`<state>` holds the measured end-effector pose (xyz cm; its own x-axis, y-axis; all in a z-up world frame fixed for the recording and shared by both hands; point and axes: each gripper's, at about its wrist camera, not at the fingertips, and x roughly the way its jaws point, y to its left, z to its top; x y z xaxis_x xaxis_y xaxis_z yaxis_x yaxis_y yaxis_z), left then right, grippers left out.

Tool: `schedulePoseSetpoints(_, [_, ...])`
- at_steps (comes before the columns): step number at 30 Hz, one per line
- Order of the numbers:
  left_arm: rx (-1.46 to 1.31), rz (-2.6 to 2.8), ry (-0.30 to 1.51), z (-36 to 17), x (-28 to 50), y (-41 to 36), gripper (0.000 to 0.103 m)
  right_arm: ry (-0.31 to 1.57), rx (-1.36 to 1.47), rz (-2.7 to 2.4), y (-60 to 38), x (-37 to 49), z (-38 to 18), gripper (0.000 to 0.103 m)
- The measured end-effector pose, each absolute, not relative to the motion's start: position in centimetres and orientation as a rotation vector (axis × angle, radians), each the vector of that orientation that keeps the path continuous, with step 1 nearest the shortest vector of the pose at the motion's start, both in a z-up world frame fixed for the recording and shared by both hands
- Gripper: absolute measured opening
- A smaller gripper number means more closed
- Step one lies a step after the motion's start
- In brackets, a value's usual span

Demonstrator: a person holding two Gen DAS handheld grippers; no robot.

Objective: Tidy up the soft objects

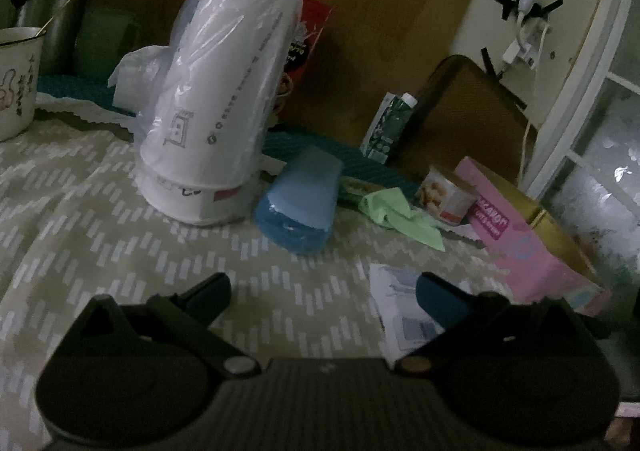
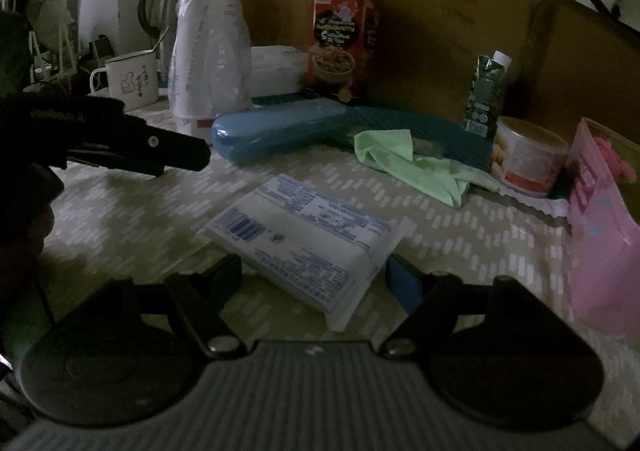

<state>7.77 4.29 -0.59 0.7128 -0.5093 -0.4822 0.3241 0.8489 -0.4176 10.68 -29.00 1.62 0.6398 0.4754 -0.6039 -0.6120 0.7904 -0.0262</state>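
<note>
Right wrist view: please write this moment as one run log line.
right gripper: jaws open around tissue pack, not gripping | left gripper: open, empty | green cloth: untouched on table

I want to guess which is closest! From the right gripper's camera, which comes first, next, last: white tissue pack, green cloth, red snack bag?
1. White tissue pack: right between the fingers.
2. Green cloth: farther back, toward the right.
3. Red snack bag: standing at the back.
</note>
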Motion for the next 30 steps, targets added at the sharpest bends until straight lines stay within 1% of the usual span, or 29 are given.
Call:
schedulePoseSetpoints(8, [-0.315, -0.516, 0.649, -0.5, 7.7, 3.5, 0.102, 0.621, -0.215, 0.640, -29.3, 10.7, 1.5, 0.083])
schedulePoseSetpoints(26, [-0.287, -0.614, 0.704, -0.7, 8.5, -3.1, 0.102, 0.619, -0.206, 0.665, -29.6, 10.6, 1.5, 0.083])
schedulePoseSetpoints(30, [-0.238, -0.611, 0.697, -0.7, 7.9, -4.4, 0.102, 0.616, -0.207, 0.675, -29.7, 10.5, 1.5, 0.081])
